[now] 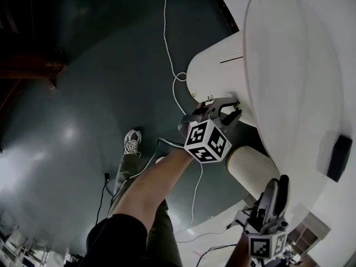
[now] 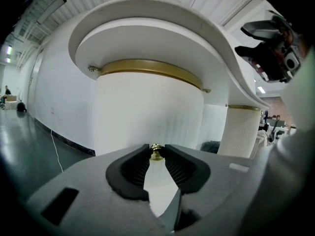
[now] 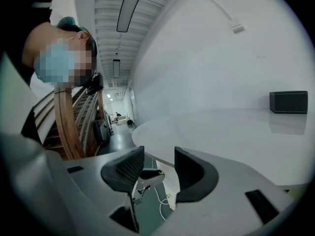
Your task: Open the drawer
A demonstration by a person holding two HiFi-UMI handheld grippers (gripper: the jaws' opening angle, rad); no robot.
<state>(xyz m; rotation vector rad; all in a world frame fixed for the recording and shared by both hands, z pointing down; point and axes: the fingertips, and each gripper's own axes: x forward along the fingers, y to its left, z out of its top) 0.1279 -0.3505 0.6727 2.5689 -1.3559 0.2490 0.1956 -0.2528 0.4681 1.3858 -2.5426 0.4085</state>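
Note:
The drawer front (image 1: pixel 219 65) is a white, ribbed, curved panel under the round white desk top (image 1: pixel 289 71). It fills the left gripper view (image 2: pixel 147 112), with a gold band along its top. A small brass knob (image 2: pixel 156 152) sticks out of it. My left gripper (image 1: pixel 236 109) is shut on that knob (image 1: pixel 239 104), with both black pads (image 2: pixel 135 166) pressing its sides. My right gripper (image 1: pixel 278 185) is held lower right beside the desk, apart from the drawer. It stands open (image 3: pixel 158 160) with nothing between its pads.
A second ribbed pedestal (image 1: pixel 250 168) stands right of the drawer unit. A black box (image 1: pixel 339 157) sits on the desk top. A white cable (image 1: pixel 178 82) runs across the dark floor. The person's leg and shoe (image 1: pixel 132 142) are below my left arm. A wooden staircase (image 3: pixel 66 127) stands behind.

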